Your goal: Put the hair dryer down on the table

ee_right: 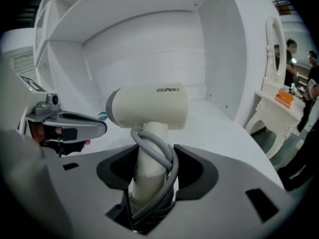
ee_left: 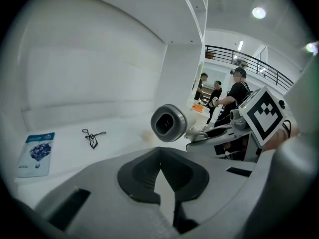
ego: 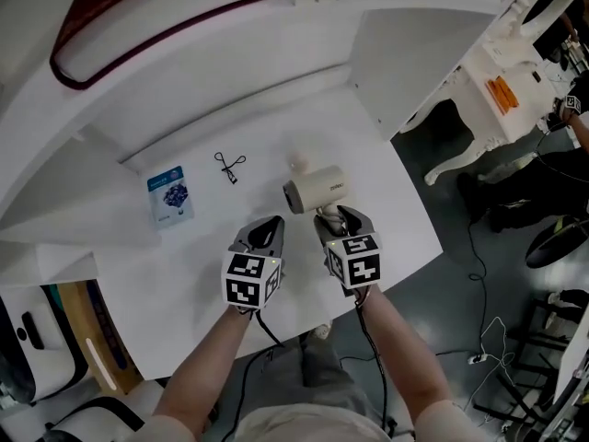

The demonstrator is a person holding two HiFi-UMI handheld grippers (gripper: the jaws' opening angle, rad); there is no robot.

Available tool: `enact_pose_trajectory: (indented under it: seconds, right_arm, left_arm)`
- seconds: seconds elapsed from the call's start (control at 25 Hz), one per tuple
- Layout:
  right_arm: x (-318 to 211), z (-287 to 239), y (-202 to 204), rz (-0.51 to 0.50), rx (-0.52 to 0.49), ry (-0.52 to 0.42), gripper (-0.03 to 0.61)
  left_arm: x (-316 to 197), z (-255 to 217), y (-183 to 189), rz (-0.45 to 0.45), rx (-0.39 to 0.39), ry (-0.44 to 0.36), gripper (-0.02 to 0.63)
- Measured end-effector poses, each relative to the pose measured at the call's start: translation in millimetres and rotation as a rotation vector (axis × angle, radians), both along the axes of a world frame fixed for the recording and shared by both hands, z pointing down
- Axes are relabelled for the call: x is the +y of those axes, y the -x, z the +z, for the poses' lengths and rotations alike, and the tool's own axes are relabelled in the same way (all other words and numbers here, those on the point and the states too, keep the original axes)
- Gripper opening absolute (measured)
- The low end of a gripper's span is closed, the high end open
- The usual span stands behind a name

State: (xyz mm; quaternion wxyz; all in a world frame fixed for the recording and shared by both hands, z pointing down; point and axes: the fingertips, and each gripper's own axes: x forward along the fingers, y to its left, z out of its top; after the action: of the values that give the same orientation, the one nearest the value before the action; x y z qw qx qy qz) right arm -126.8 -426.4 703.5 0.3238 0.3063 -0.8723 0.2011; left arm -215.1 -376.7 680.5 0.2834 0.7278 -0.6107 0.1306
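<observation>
Beyond the jaws a curved white alcove wall [ee_right: 149, 49] backs the white tabletop [ego: 184, 270], and to their right a carved white dressing table [ego: 471, 109] stands on dark floor [ego: 460, 325].

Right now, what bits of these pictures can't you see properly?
1. Bottom end of the hair dryer handle: right gripper view, sunk between the right gripper's jaws.
2. Words on the blue packet: head view, too small.
3. Pale round thing behind the hair dryer: head view, blurry, partly covered.
4. Whether the hair dryer touches the table: head view, its body hides that.
</observation>
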Motion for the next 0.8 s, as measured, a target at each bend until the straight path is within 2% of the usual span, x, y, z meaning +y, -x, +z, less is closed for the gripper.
enact_pose_trajectory:
  seconds: [0.28,0.64,0.8]
  right_arm:
    - [6,38,2,-0.021,0.078,0.094,0.212]
    - [11,71,4,-0.009,0.146,0.202,0.212]
    - [12,78,6,-0.031,0.196,0.208,0.213]
  left_arm:
    - [6,39,-4,0.045,0.033,0.109,0.014]
    - [9,50,-2,0.04,0.045,0.136,0.014]
    - [11,57,-2,0.043,0.03,0.151,0.014]
